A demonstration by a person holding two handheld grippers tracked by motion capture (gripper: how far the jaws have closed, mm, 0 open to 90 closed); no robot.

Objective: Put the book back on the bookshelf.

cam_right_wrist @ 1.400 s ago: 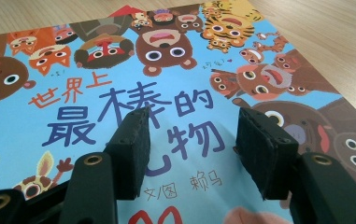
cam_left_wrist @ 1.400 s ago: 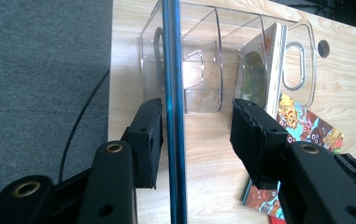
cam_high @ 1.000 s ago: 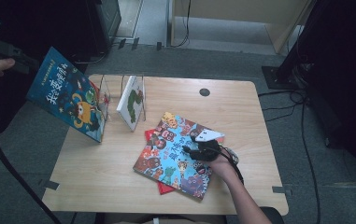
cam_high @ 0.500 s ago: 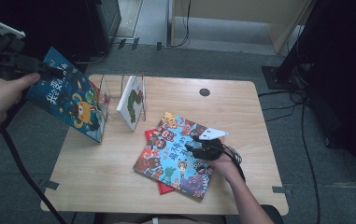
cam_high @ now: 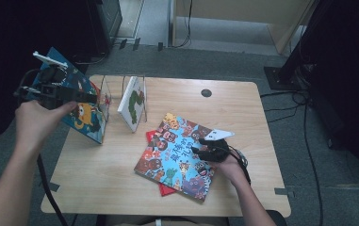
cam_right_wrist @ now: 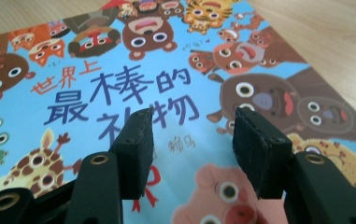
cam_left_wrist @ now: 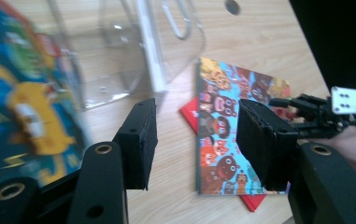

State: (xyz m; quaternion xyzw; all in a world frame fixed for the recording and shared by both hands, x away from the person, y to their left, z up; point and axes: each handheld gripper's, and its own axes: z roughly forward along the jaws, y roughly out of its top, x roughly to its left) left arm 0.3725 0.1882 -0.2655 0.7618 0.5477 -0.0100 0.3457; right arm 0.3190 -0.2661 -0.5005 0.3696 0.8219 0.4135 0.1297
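Fig.: books being shelved into clear rack (cam_high: 120, 101) at table's (cam_high: 97, 188) far-left. Animal-cover book (cam_high: 177, 157) lies flat just right of rack, atop red book (cam_high: 165, 188). R gripper (cam_high: 200, 146) rests over its cover, jaws spread, nothing pinched. L gripper (cam_left_wrist: 194, 135), jaws just opening, empty, hangs left of rack beside blue book (cam_high: 85, 110). Next, prob.: lift animal-cover book by an edge.

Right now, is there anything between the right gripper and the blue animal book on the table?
Nothing visible. The right gripper sits directly over the blue animal book, jaws apart, with only bare cover between them.
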